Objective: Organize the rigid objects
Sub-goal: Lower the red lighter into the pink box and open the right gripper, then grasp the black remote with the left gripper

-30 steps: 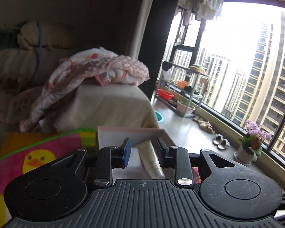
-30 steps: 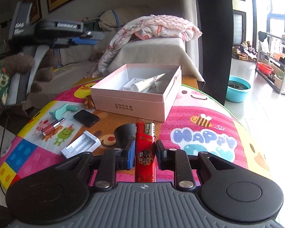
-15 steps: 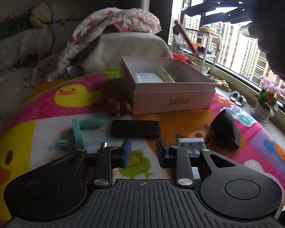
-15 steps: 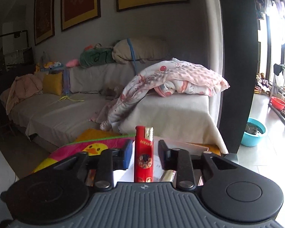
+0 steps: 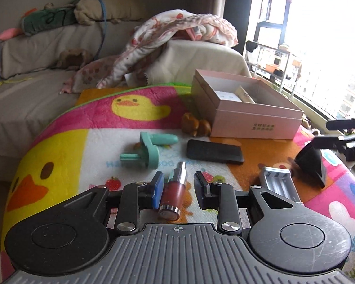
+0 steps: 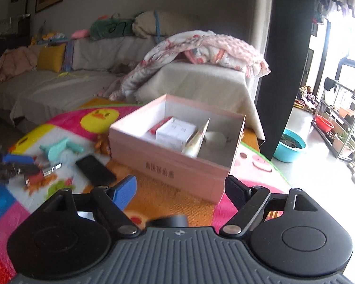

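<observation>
While my left gripper [image 5: 178, 187] straddles the small spray bottle [image 5: 174, 193] at lower centre, jaws spread, I judge it light, stiff, slick — pinch the red barrel. Right gripper [image 6: 179, 190] gapes empty.

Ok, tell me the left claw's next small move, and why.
Probably close the left claw on the small red bottle. The bottle lies on the mat between the open fingers, nearer the blue pad, with a gap on the other side. The pink box already holds several items, so this loose bottle likely goes there next.
</observation>
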Available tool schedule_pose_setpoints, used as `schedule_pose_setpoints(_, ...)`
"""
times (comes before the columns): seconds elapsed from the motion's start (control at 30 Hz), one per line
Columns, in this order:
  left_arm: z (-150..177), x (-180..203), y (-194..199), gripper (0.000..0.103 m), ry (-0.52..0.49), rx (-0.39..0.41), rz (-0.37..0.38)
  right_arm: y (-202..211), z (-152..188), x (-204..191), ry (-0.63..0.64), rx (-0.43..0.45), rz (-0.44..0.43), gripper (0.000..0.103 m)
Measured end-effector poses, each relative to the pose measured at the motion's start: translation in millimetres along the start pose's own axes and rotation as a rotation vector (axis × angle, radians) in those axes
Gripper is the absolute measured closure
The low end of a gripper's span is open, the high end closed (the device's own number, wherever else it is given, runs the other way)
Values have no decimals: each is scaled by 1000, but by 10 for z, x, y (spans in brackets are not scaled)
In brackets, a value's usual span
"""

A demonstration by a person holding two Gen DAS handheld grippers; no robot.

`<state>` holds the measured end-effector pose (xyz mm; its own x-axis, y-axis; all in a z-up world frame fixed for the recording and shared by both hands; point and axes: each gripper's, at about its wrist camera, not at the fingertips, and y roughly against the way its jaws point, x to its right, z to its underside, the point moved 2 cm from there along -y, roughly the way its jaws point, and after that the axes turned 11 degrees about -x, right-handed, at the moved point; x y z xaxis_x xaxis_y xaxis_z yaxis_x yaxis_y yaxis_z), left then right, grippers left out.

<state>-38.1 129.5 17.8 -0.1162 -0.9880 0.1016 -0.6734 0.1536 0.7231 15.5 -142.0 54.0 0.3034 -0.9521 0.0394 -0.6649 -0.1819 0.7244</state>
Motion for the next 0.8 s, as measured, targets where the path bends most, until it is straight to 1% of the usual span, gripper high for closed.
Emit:
schedule_pose_setpoints(0.07,17,14,-17,72,-8,-12,-8,25,194,-98,16,-27,-26,21)
schedule_pose_setpoints(0.13,32,31,-42,72,-19,-24,-17,59,320,-170,28,-34,-53,21)
schedule_pose_setpoints(0.2,14,44,-71,72,-14,-30,-30,106,405,-230,44,-26,-52,21)
schedule_pose_setpoints(0.23,-32,50,-65,72,-6,-20,-25,120,426,-249,53,-19,-47,21)
schedule_pose_setpoints(0.3,-192,94,-29,72,-14,24,20,129,440,-265,68,-11,-29,21)
schedule_pose_setpoints(0.33,-325,121,-34,72,-22,46,55,119,440,-267,68,-11,-24,21)
schedule_pose_setpoints(0.37,-458,125,-80,71,-19,49,81,100,428,-259,63,-15,-22,21)
schedule_pose_setpoints(0.47,-846,53,-394,71,47,21,116,61,430,-246,31,-16,-13,21)
schedule_pose_setpoints(0.53,-1110,-67,-702,72,139,-10,124,69,447,-241,12,-8,-17,21)
schedule_pose_setpoints(0.6,-1295,-149,-983,72,205,-54,122,84,472,-230,1,-3,-21,21)
schedule_pose_setpoints(0.63,-1357,-160,-1126,72,209,-84,121,88,485,-222,0,-2,-18,21)
schedule_pose_setpoints(0.73,-1382,-89,-1419,73,135,-159,82,92,541,-169,-3,2,17,21)
schedule_pose_setpoints(0.8,-1306,-46,-1413,73,99,-154,106,85,576,-103,-18,-2,31,21)
